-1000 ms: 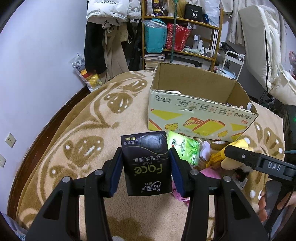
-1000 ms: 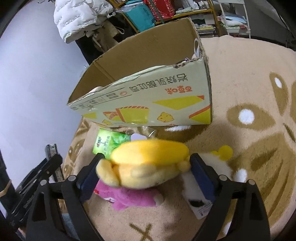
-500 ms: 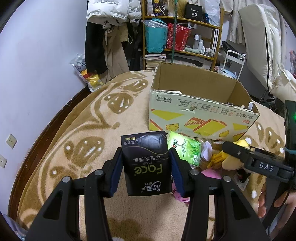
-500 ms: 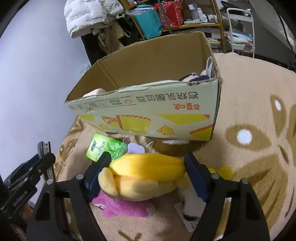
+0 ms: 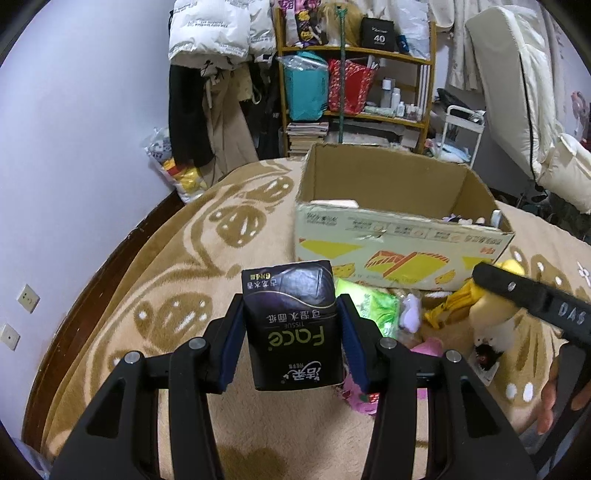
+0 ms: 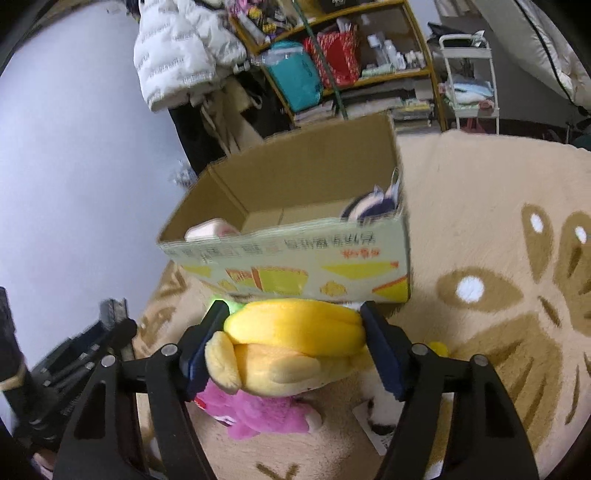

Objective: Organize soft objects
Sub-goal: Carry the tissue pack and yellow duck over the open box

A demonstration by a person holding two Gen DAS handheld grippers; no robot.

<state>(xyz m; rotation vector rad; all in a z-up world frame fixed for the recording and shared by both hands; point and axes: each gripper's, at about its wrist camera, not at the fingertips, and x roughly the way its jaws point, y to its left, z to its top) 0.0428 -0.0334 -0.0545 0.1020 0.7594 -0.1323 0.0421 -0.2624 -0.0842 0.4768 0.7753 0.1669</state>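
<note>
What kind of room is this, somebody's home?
Most likely a lived-in home room, perhaps a bedroom: a patterned beige carpet, a cluttered wooden shelf of bags and bottles, and a white puffer jacket hanging by the wall.

— Underneath? Beige carpet (image 5: 155, 295) with brown leaf shapes and white dots.

— On it? Open cardboard box (image 5: 399, 236), printed yellow on its near side.

— Just in front of the box? Green packet (image 5: 373, 306), lying flat, and a small pale lilac thing (image 5: 408, 314) beside it.

— Nearer than the box still? Pink plush (image 6: 258, 413) on the pile, and a white plush (image 5: 491, 332) with a paper tag, right of the pink one.
</note>
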